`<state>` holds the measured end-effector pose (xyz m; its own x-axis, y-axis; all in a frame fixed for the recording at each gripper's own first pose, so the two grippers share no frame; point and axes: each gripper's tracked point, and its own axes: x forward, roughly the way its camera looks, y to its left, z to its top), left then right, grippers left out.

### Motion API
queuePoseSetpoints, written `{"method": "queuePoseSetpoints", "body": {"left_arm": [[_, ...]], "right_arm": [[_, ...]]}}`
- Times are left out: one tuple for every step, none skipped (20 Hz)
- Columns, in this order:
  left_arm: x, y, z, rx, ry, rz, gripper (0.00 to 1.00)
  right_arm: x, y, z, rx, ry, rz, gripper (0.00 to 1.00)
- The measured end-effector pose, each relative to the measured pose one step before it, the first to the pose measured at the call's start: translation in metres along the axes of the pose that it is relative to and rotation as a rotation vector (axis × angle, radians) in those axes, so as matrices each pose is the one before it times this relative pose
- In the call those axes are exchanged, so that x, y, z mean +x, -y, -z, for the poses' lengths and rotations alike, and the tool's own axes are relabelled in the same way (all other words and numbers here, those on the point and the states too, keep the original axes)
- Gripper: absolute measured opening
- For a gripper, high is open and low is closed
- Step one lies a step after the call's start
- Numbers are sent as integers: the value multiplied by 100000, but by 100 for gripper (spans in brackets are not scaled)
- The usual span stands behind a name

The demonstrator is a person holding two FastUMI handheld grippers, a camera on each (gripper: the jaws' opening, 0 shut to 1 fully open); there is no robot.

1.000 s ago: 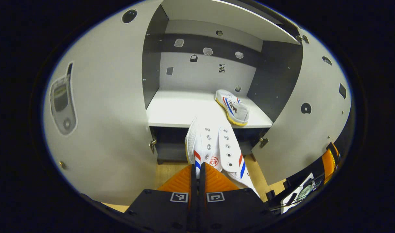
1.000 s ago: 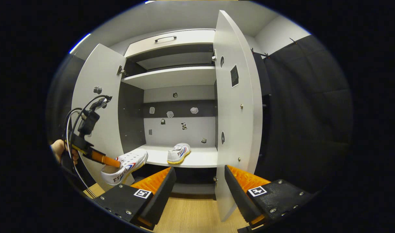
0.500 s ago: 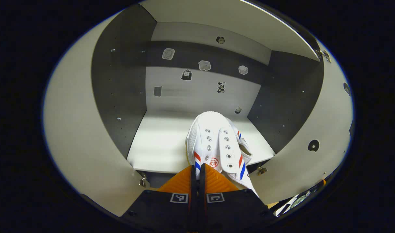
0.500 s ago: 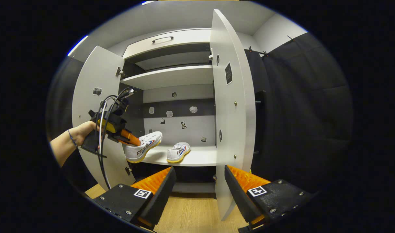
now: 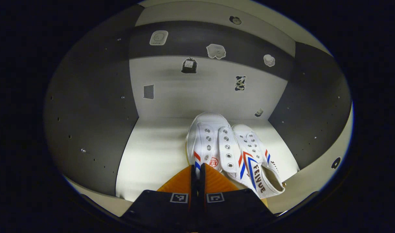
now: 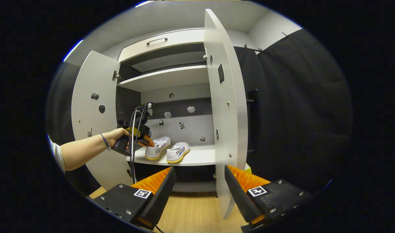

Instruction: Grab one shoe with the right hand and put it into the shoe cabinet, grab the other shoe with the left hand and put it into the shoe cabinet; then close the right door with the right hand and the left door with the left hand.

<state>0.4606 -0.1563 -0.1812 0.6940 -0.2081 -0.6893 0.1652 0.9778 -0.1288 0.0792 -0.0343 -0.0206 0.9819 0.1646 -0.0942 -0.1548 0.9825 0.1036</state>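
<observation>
left gripper view: left hand-held gripper (image 5: 197, 168) clamped on shoe (image 5: 208, 142) heel, toe twd cabinet (image 5: 87, 106) back; right one (image 6: 197, 181) apart.

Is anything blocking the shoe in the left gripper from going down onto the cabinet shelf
Nothing visible does. The left gripper holds its shoe over bare shelf, close beside the other shoe on its right; whether they touch is unclear.

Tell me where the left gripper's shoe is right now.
The held shoe is over the cabinet's lower shelf, left of and close beside the other shoe.
</observation>
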Motion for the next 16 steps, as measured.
{"method": "queuePoseSetpoints", "body": {"left_arm": [[591,20,247,-635,-1316,231,6],[514,0,380,-1172,-1300,569,6],[578,-79,276,-1386,-1338,567,6],[312,-66,280,-1020,-639,467,6],[381,-54,89,-932,-478,611,6],[243,-62,155,119,-690,405,6],[-1,34,-12,926,-526,178,6],[63,66,-75,1434,-77,237,6],[-4,31,37,376,-630,-371,6],[-245,296,-12,-917,181,522,7],[13,-33,-291,-291,1554,-487,16],[-306,256,147,-170,-327,445,17],[-626,208,-268,232,1644,-241,21],[-505,335,-756,412,3393,979,31],[-804,91,-1079,1345,4350,-646,32],[-907,-136,-884,2588,3616,-1068,27]], "right_arm": [[0,37,-3,-78,-78,214,93],[-5,38,30,-30,-83,207,93],[-10,-55,77,169,-19,-184,93],[-147,-57,-78,491,-143,-132,93],[-88,-78,38,464,-106,-194,93],[-175,48,-41,386,-158,284,93],[-187,64,-88,345,69,277,93],[-77,96,-69,255,100,419,93],[-146,186,90,64,-246,605,93],[-184,293,-1,-209,-104,610,93],[-155,286,54,-506,-196,779,93],[-114,401,26,-716,-78,851,93],[-167,408,54,-587,-216,1022,93],[-146,342,-13,-285,57,801,93],[-138,306,-79,13,152,621,93],[-117,273,4,5,0,538,93]]}}
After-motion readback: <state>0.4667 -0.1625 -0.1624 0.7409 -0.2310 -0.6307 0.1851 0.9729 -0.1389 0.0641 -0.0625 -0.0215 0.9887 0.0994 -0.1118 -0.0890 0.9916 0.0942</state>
